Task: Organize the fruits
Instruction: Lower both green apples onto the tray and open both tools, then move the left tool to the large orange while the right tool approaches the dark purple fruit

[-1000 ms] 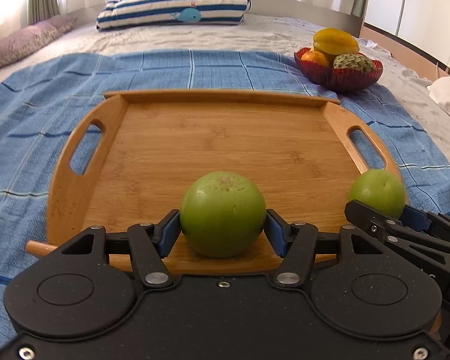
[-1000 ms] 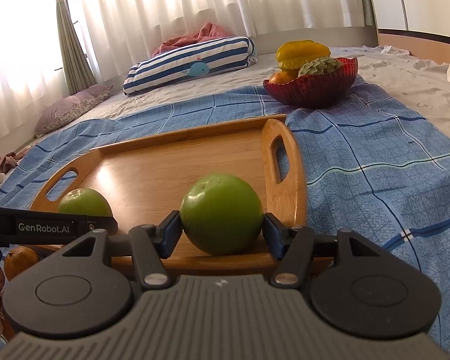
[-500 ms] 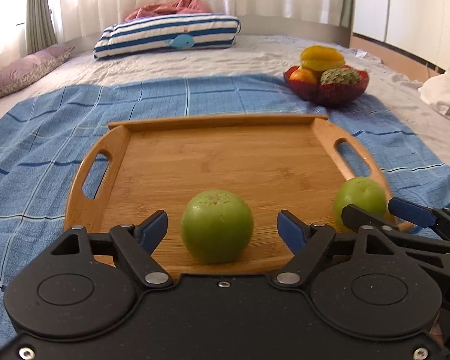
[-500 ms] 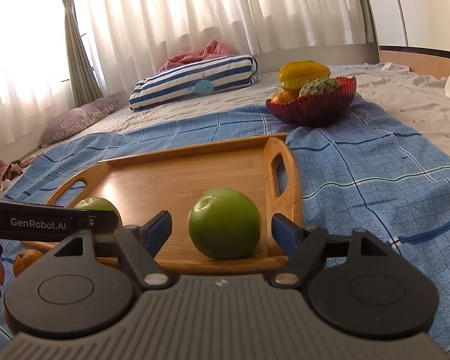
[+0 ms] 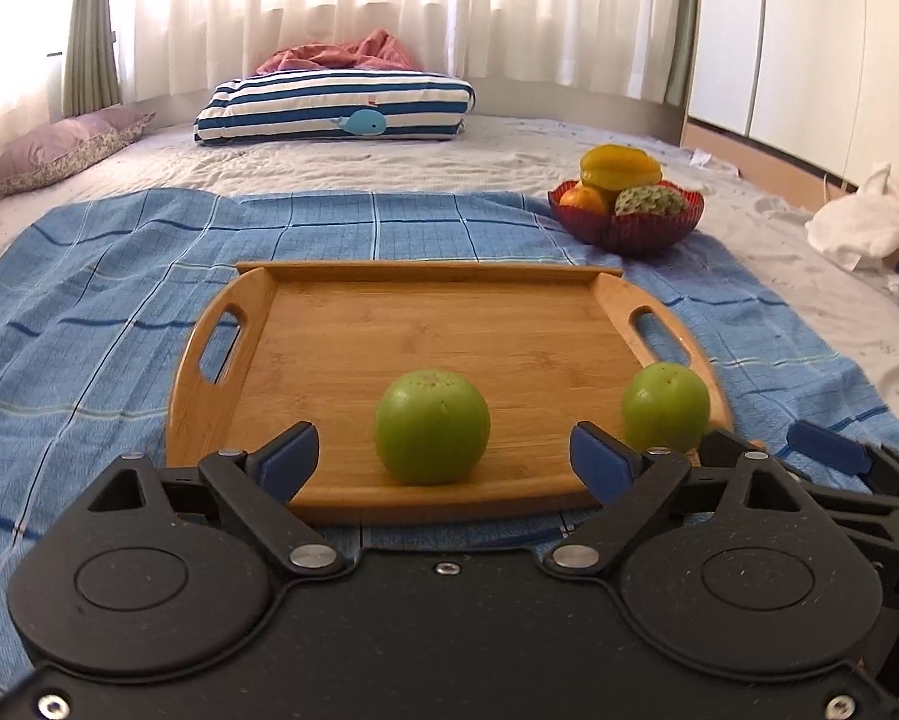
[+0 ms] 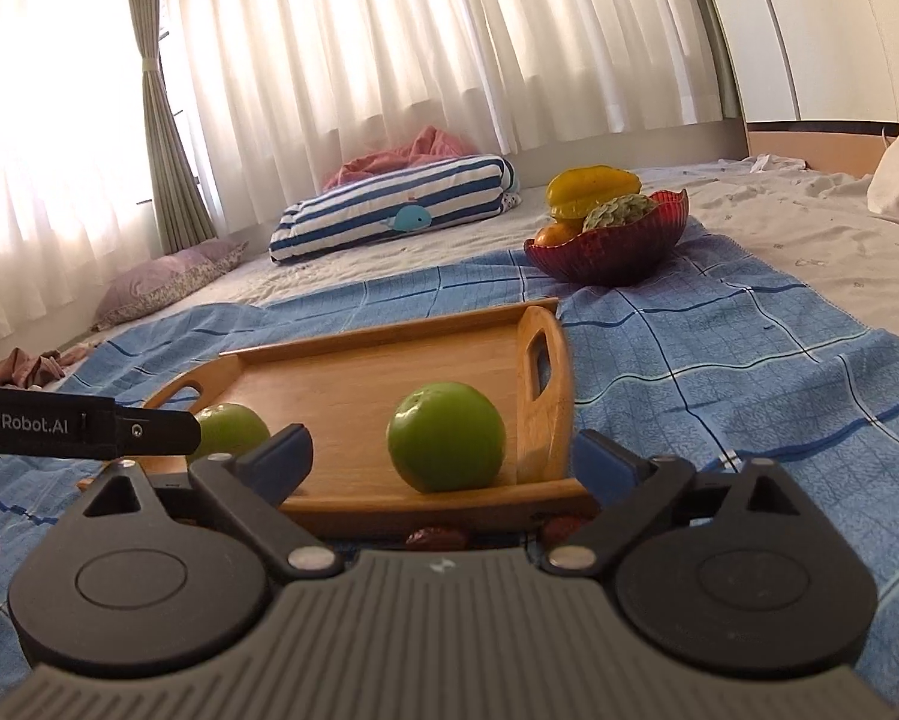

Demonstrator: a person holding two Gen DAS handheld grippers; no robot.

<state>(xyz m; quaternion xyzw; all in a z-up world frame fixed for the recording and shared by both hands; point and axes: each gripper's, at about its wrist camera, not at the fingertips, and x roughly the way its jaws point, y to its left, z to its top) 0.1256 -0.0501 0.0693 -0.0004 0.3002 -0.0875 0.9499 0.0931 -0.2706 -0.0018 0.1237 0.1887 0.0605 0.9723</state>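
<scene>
Two green apples rest on a wooden tray [image 5: 389, 330] on a blue checked blanket. In the left wrist view one apple [image 5: 432, 426] sits near the tray's front edge, just ahead of my open, empty left gripper [image 5: 443, 459]. The second apple [image 5: 665, 405] sits at the tray's right front corner. In the right wrist view that second apple [image 6: 446, 437] lies just ahead of my open, empty right gripper [image 6: 443, 459], and the first apple [image 6: 230, 429] is partly hidden behind the left gripper's arm. The tray [image 6: 359, 384] is tilted in this view.
A red bowl [image 5: 626, 225] with a starfruit, an orange and a custard apple stands beyond the tray on the right; it also shows in the right wrist view [image 6: 608, 243]. Small reddish-brown fruits [image 6: 437, 537] lie on the blanket below the tray's front edge. A striped pillow [image 5: 335, 108] lies far back.
Both grippers opened and let go of their apples onto the tray, then drew back and rose. The apples stay where they were set down.
</scene>
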